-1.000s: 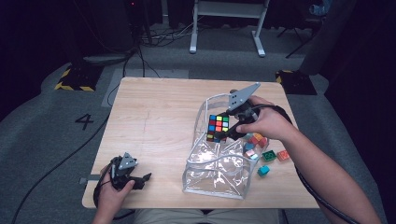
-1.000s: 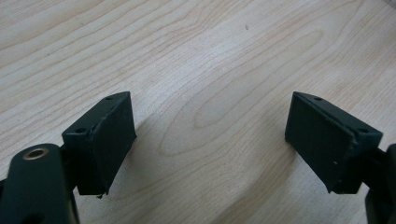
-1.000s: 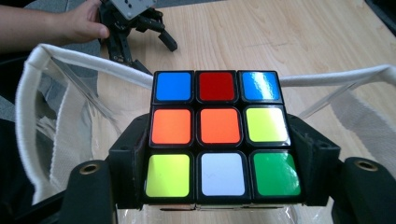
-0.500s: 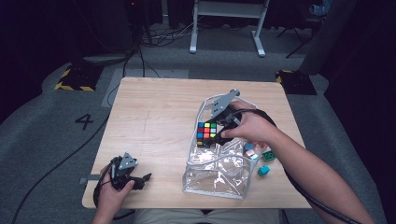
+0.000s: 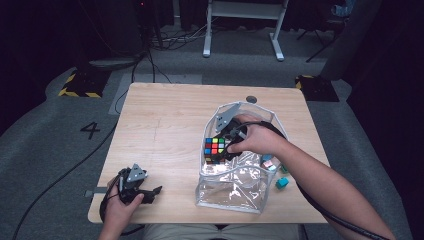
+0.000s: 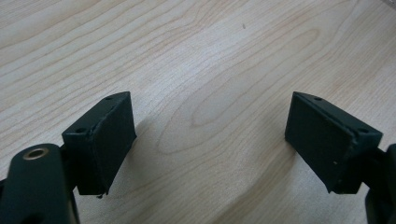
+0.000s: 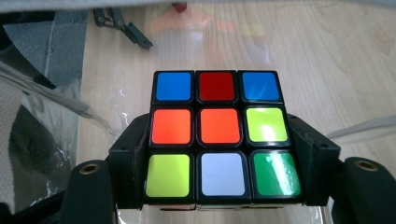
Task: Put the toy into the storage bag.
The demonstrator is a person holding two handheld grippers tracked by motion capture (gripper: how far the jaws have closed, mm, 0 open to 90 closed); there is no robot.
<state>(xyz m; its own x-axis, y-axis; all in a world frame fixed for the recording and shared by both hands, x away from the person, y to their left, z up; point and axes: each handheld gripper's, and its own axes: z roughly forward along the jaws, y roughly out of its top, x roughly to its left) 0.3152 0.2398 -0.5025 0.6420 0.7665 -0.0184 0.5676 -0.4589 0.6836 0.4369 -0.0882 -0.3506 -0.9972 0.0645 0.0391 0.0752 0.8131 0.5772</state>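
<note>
At the table's (image 5: 165, 120) near-left corner the left gripper (image 5: 134, 186) rests with its jaws spread, nothing but bare wood between them — no help if the clear pouch (image 5: 235, 187) shifts. To the right, the right gripper (image 5: 226, 142) pinches the puzzle cube (image 5: 214, 146) by its sides, holding it at the pouch's open mouth. The cube may catch the soft rim and fold it shut, or slip — how far it has entered, I cannot quite tell. Small blocks (image 5: 281, 182) lie beside the pouch.
</note>
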